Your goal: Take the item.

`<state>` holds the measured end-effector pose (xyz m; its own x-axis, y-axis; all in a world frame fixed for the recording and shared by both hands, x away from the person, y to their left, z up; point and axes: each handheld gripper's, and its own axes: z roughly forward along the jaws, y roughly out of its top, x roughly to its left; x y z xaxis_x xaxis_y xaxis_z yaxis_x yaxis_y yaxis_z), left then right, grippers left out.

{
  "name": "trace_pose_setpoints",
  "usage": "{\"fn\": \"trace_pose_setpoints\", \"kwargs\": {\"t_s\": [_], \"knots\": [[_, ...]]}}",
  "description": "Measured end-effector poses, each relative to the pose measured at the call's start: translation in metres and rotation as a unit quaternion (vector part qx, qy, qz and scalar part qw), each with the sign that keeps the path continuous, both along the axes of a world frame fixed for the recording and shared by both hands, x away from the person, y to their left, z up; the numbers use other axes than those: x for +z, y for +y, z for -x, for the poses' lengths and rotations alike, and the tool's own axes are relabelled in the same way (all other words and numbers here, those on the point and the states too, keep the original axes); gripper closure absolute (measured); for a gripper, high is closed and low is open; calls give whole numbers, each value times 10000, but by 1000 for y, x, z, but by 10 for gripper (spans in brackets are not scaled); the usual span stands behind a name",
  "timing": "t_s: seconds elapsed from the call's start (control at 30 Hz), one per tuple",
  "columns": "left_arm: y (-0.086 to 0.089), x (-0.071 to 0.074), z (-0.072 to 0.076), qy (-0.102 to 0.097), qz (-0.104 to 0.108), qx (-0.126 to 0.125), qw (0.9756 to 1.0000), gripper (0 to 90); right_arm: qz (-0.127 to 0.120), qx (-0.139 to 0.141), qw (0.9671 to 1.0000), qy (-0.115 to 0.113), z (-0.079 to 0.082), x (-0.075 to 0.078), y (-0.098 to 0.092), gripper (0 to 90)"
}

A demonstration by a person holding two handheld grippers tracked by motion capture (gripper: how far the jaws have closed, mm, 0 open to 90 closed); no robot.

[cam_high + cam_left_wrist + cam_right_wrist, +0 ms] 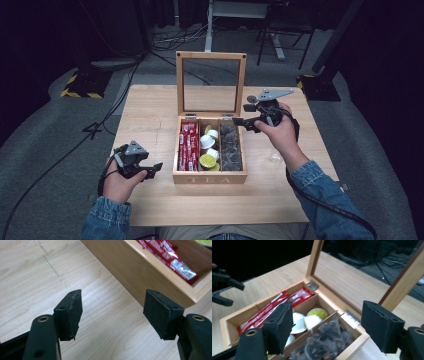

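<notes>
Two grippers, both empty. Right gripper [241,121] — jaws wide, hovering above the dark sachets [230,146] in the open light-wood tea box [209,177], close to its hinged glass lid [210,83]. Left gripper [156,169] — jaws apart, just beside the box's front corner, over the pale wooden table [150,115].

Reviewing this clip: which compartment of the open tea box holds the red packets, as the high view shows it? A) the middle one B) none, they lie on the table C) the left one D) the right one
C: the red packets fill the left compartment of the tea box, beside the small cups in the middle one.
</notes>
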<state>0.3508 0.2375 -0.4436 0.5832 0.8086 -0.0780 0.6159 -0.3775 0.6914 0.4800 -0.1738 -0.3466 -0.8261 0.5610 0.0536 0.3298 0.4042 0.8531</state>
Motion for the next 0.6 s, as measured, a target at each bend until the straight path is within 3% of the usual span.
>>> {"fn": "trace_pose_setpoints", "kwargs": {"t_s": [0.17,0.6], "knots": [[0,-7,4,114,-100,-37,9999,317,284,65,9995,139,7,-14,7,295],[-2,-31,3,374,-193,-34,9991,325,757,151,9958,495,3,-55,23,374]]}}
